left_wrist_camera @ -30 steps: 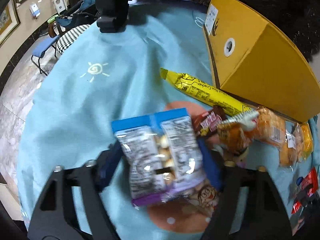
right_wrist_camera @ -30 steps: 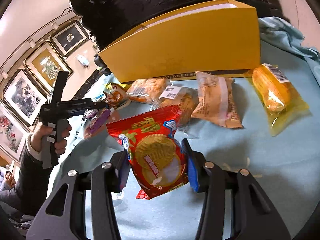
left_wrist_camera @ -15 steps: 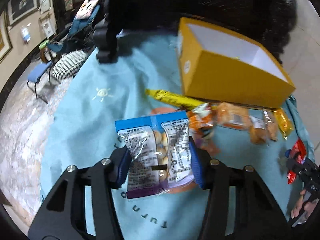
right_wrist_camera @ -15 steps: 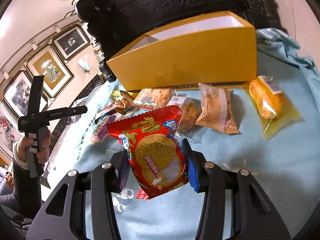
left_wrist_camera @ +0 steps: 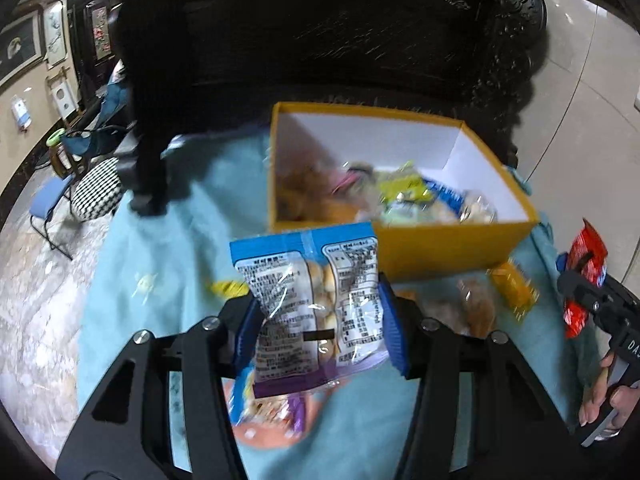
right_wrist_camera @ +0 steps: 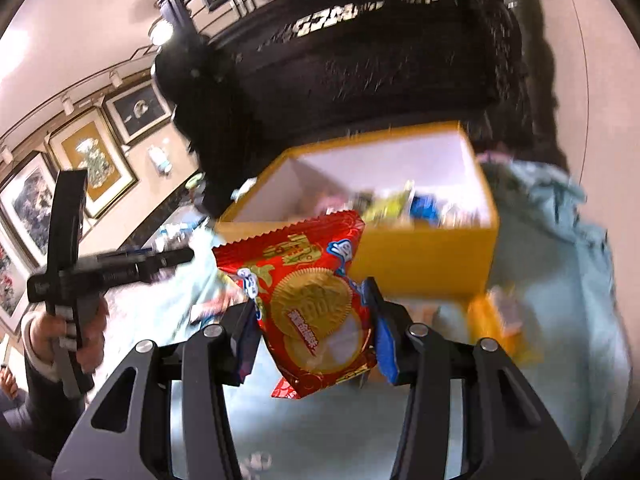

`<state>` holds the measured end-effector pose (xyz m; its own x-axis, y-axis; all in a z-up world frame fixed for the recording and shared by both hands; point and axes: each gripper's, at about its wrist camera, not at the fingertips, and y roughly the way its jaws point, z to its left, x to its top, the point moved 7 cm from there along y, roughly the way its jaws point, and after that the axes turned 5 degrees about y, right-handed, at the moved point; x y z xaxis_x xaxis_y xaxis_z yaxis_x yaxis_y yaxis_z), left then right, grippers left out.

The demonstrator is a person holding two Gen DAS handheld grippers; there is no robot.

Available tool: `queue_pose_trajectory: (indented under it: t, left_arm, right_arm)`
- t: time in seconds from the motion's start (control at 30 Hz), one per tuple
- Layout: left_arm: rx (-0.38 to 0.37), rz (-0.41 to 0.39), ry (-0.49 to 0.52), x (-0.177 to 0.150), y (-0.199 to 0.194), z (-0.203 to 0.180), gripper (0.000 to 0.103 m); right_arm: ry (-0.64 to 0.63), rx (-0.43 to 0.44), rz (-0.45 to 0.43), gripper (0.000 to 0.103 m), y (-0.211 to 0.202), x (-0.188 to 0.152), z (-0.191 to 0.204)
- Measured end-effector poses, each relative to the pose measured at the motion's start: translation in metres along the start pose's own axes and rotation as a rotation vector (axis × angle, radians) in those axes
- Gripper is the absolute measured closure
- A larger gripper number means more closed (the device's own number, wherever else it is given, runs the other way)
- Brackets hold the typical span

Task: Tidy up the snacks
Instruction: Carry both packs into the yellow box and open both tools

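Left wrist view has the left gripper [left_wrist_camera: 320, 328] tilted downward, its blue pads clamped on a clear-and-blue packet of small round biscuits [left_wrist_camera: 312, 300] held above the light-blue tablecloth [left_wrist_camera: 160, 248]. The right gripper [right_wrist_camera: 312, 336], raised likewise, pinches a red foil cracker packet [right_wrist_camera: 308, 304]. Beyond both stands an open yellow cardboard box [left_wrist_camera: 440, 244] with a white inside, holding blurred wrappers that cannot be made out. Loose orange snack bags [left_wrist_camera: 512, 288] lie against the box's near wall, smeared by motion. A dark carved wooden cabinet [left_wrist_camera: 340, 40] rises behind the cloth's far edge.
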<state>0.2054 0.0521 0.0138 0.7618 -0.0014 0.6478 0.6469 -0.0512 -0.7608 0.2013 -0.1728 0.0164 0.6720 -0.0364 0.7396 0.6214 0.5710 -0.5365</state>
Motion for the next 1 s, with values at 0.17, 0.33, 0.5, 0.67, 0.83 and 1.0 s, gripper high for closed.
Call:
queue_pose_trajectory:
  t: [0.17,0.33,0.5,0.67,0.83,1.0]
  left_arm:
    - [-0.023,-0.016,0.006,0.046,0.025,-0.017,0.049]
    - [-0.024,-0.034,0.012,0.083,0.055,-0.031,0.049]
    - [0.017,-0.039,-0.010,0.093,0.085,-0.034,0.002]
    - [0.020,-0.033,0.006,0.076,0.085,-0.034,0.002]
    - [0.021,-0.043,0.029,0.062,0.067,-0.033,0.002]
    - [0.036,-0.039,0.052,0.044,0.045,-0.028,0.002]
  right_arm:
    - [0.059,-0.037,-0.044,0.054,0.032,0.040,-0.012]
    - [0.137,-0.046,-0.031,0.053,0.073,0.067,-0.030]
    - [0.178,-0.186,-0.001,0.027,0.102,0.065,-0.052]
    - [0.204,-0.196,-0.100,0.012,0.078,0.062,-0.057]
    - [0.188,-0.184,-0.124,0.011,0.054,0.053,-0.052]
    - [0.151,-0.186,-0.119,0.008,0.035,0.034,-0.046]
